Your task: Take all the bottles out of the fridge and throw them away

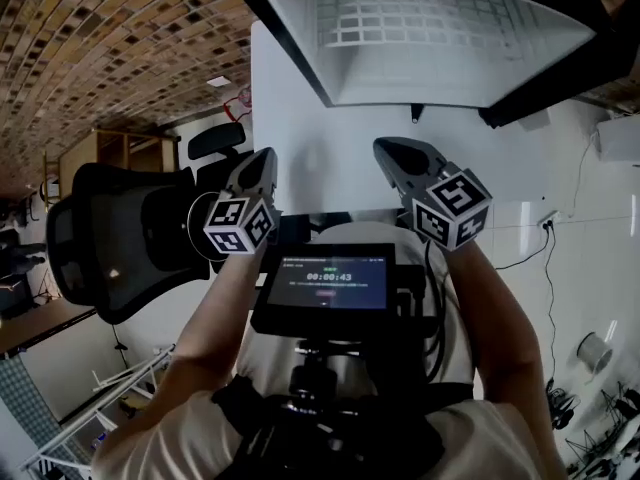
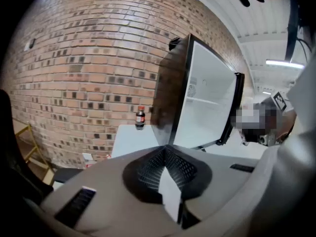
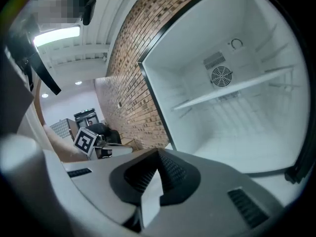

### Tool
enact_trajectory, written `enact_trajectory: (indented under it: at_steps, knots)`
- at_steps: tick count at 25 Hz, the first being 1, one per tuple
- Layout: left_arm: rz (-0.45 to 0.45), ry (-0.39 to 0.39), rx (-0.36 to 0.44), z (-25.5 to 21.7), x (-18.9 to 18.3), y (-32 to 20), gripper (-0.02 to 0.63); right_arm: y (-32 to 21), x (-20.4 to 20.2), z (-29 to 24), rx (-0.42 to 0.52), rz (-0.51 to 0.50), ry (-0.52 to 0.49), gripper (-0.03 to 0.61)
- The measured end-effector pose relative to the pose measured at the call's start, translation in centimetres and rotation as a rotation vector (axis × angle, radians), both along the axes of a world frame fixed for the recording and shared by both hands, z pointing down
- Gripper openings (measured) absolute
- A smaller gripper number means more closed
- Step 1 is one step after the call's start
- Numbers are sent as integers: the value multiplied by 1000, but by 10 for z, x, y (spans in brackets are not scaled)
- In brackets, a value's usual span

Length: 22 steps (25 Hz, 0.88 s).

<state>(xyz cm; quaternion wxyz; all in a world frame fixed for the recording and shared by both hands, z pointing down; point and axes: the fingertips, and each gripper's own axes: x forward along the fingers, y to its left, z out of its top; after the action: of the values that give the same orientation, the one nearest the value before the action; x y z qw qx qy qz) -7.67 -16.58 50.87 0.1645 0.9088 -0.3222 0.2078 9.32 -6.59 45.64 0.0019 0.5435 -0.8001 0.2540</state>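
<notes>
The small fridge (image 1: 430, 38) stands open on a white table (image 1: 300, 118). In the right gripper view its white inside (image 3: 237, 112) shows one shelf, a fan grille and no bottles. A dark cola bottle with a red label (image 2: 140, 117) stands upright on the table (image 2: 131, 139), left of the fridge (image 2: 202, 98) and against the brick wall. My left gripper (image 1: 266, 156) (image 2: 165, 149) and right gripper (image 1: 385, 148) (image 3: 159, 154) are held side by side in front of the fridge. Both are shut with nothing in them.
A black office chair (image 1: 110, 238) sits to my left, with a wooden shelf unit (image 1: 110, 153) behind it. A small screen (image 1: 330, 280) hangs on the chest rig below the grippers. A yellow frame (image 2: 29, 142) leans by the brick wall.
</notes>
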Motion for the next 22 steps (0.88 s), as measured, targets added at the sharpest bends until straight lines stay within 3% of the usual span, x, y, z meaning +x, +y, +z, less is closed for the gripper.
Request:
enact_trajectory:
  at_steps: [12,22]
  knots:
    - [252,95,35,-42,137,42,2,33,78,-16,62,150,-5,3]
    - [400,126,48,-57,196,73,2,47,105,-30,118,173,90,3]
